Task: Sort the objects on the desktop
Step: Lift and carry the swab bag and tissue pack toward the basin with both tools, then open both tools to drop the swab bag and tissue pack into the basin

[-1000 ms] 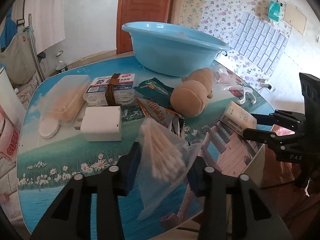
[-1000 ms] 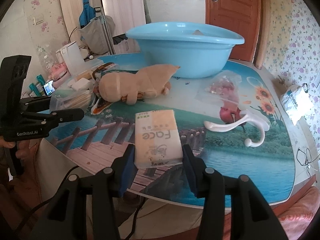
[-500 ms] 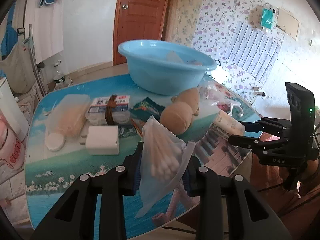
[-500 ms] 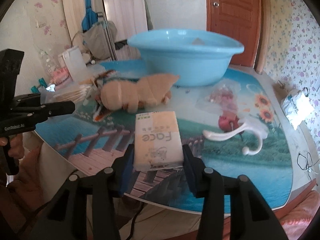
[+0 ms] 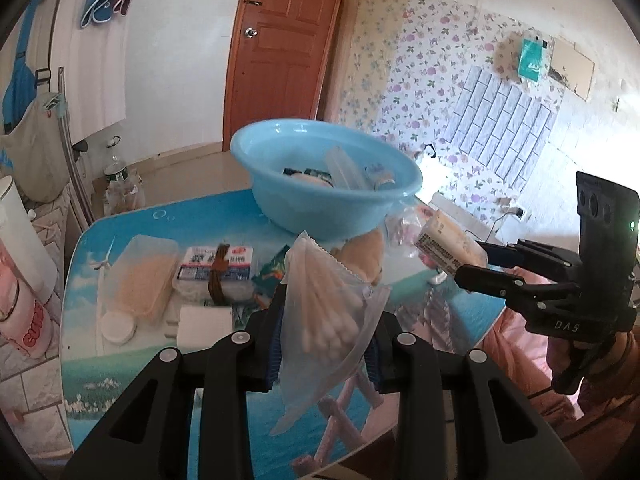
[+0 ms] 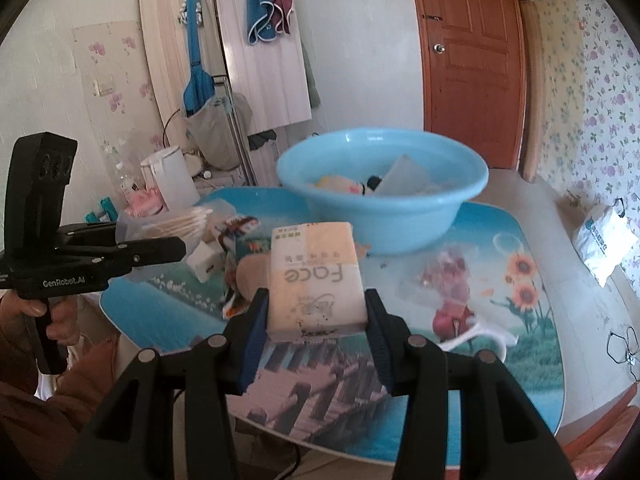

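Note:
My left gripper [image 5: 324,344] is shut on a clear bag of cotton swabs [image 5: 328,312] and holds it above the table's near edge. My right gripper [image 6: 316,320] is shut on a tissue pack marked "Face" [image 6: 314,276], lifted clear of the table. The light blue basin [image 5: 326,184] stands at the far side of the table and holds several items; it also shows in the right wrist view [image 6: 380,192]. The tissue pack [image 5: 448,248] and right gripper [image 5: 480,264] show at the right of the left wrist view. The left gripper [image 6: 160,246] shows at the left of the right wrist view.
On the table [image 5: 120,360] lie a clear box of swabs [image 5: 140,276], a labelled box with a brown band [image 5: 218,268], a white block [image 5: 204,324], a tan plush toy [image 5: 364,256] and snack packets. A white hook [image 6: 476,330] and a clear bag [image 6: 444,276] lie right.
Both grippers have risen well above the table with their loads, the swab bag and the tissue pack. The basin's inside has come into view.

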Demonstrator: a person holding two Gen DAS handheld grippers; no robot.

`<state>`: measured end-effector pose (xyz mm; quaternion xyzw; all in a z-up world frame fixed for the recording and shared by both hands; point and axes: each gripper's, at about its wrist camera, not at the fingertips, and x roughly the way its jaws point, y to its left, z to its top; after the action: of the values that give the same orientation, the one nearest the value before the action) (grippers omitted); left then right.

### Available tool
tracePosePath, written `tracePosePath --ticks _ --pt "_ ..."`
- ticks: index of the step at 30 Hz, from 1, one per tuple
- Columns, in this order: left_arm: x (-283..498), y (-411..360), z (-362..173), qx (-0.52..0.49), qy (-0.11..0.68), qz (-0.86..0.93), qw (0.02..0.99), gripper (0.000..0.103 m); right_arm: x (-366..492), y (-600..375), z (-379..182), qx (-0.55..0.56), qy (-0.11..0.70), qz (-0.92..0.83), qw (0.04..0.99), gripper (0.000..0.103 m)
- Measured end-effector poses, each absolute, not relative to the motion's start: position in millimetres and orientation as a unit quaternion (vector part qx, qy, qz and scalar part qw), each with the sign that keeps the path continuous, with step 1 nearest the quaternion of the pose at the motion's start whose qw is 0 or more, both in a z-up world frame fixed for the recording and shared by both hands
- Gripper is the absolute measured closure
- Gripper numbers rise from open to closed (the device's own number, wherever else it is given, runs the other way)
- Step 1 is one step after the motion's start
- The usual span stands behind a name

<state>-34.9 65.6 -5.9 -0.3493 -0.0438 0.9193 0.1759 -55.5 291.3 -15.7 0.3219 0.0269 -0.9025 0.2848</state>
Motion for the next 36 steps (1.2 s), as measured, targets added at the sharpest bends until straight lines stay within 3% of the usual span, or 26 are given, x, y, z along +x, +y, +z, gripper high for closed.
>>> tracePosePath --ticks 18,24,27,29,32,36 --pt "-123.0 110.3 22.1 -0.336 -0.012 0.919 0.207 0.071 -134.0 312.3 -0.7 0.305 -0.004 -0.909 0.283 0.058" --pt "-162.8 124.7 16.6 -0.347 0.010 0.914 0.208 0.064 -168.0 306.7 -6.5 0.311 0.001 -0.908 0.281 0.058" --pt "-174.9 131.6 17.6 -0.345 0.016 0.914 0.211 0.049 -180.1 302.5 -8.7 0.311 0.006 -0.907 0.285 0.058" --pt "-179.6 132.8 18.6 -0.342 0.012 0.916 0.210 0.025 -187.4 301.5 -11.7 0.314 0.005 -0.906 0.283 0.058" --pt "-178.2 132.3 21.0 -0.332 0.010 0.920 0.209 0.014 -192.8 301.4 -15.0 0.319 0.000 -0.906 0.277 0.057" --pt "-172.9 128.5 18.6 -0.334 0.015 0.921 0.199 0.007 -190.4 298.2 -14.4 0.319 0.001 -0.908 0.272 0.053"
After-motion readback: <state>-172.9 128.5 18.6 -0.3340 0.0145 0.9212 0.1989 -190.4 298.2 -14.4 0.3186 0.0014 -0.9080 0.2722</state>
